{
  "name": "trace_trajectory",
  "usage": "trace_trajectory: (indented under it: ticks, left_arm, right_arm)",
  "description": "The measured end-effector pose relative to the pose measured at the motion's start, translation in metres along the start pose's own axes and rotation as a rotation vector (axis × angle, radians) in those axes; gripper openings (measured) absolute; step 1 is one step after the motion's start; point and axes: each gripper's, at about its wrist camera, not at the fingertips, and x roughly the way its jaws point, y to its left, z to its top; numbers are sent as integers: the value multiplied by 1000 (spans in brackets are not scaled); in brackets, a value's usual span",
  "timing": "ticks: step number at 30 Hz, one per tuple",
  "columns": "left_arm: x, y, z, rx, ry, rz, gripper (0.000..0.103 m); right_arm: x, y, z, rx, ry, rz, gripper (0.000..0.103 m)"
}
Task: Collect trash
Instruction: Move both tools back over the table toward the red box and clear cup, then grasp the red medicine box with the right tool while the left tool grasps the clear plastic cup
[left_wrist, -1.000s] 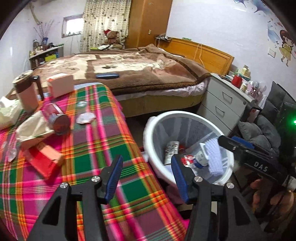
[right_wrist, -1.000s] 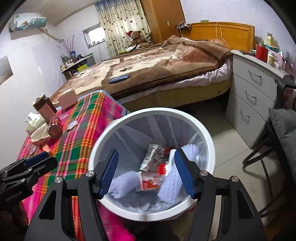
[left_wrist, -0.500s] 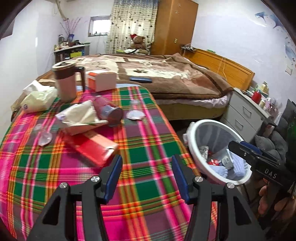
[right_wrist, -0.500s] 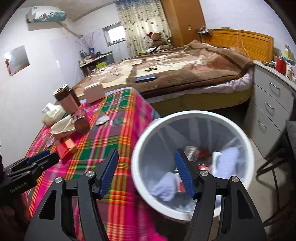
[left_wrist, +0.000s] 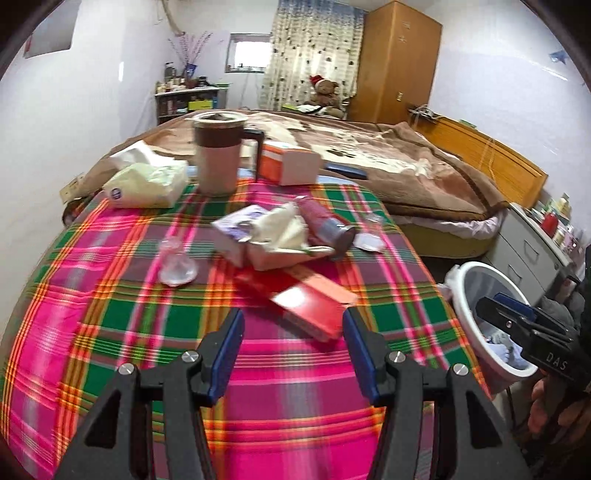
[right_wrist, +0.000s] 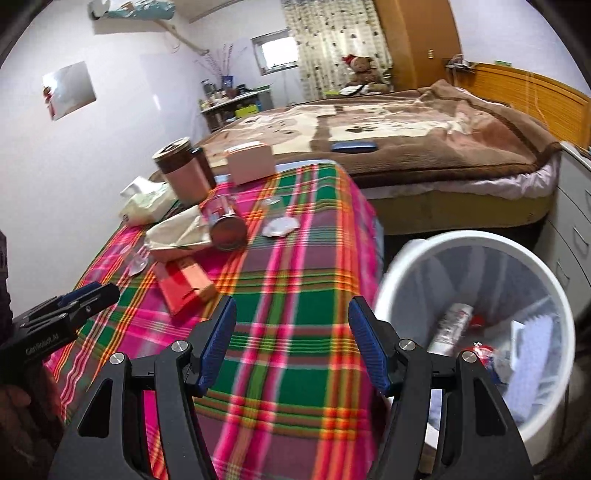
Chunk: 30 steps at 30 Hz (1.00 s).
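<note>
Red flat box (left_wrist: 310, 299) lies mid-desk just ahead of the left gripper (left_wrist: 291, 350), jaws apart and empty like the right gripper (right_wrist: 291, 339); I'd clamp its long sides, then carry to the bin (right_wrist: 406, 258) off the desk's right edge.

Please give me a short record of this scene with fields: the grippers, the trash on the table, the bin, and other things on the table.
left gripper: open, holding nothing, over the plaid tablecloth
right gripper: open, holding nothing
nearest trash: flattened red carton
other trash: crumpled wrapper, can on its side, round foil lid
bin: white wastebasket beside the table, already holding rubbish
not trash, probably: lidded mug, tissue pack
</note>
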Motion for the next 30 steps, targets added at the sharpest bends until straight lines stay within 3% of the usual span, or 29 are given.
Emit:
trace_trajectory:
  ticks: [10,23,30]
  left_arm:
    - [15,64,7,-73,14,64,57]
    - [52,102,25,-74,44,35,57]
    - [72,115,37,-83,61,28,57]
  right_arm:
    - [37,52,4,-153,49,87,64]
    - [86,98,13,-276,110,159,64]
    - [104,112,16,-348,129,140,64]
